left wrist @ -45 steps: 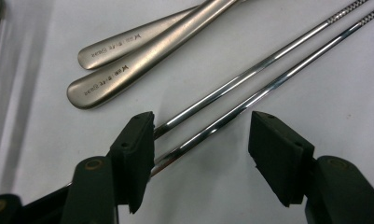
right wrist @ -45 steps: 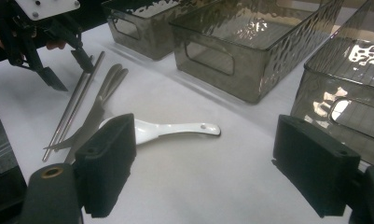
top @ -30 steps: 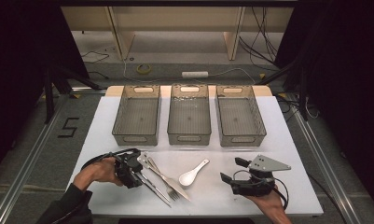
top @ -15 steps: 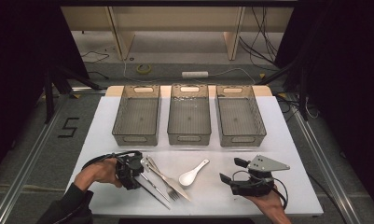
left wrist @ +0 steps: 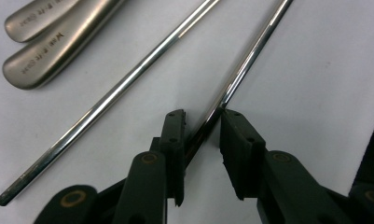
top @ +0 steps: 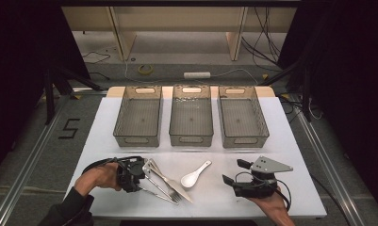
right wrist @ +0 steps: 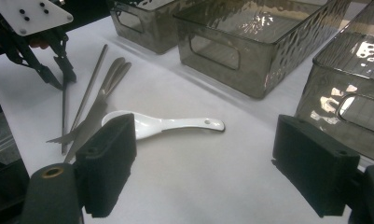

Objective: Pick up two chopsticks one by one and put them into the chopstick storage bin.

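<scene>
Little has shifted since a second ago: left gripper [top: 130, 173] stays at the handle end of the cutlery pile, edged slightly nearer the table's front edge; right gripper [top: 245, 181] unmoved.

Table [top: 290, 141]: white top, carrying all items below.

Bins, three, smoked clear plastic, rippled walls, cut-out handles, side by side across the far half: left bin [top: 138, 116], middle bin [top: 191, 114], right bin [top: 242, 115].

Cutlery pile [top: 164, 181]: metal pieces lying fanned at front left, tips toward the front edge. Two matte grey handles [left wrist: 58, 35], rounded ends, stamped lettering. Two thin polished chopsticks, mirror-bright, round in section: one chopstick [left wrist: 110, 98] lies free on the cloth; the second chopstick [left wrist: 250, 56] runs between the left gripper's jaws.

Left gripper: jaws set narrowly to either side of the second chopstick, close against it; whether they press it cannot be told.

Right gripper: jaws spread wide, holding nothing, resting at front right, well apart from the pile.

Soup spoon [top: 195, 175]: white ceramic, bowl toward the front, between pile and right gripper.
</scene>
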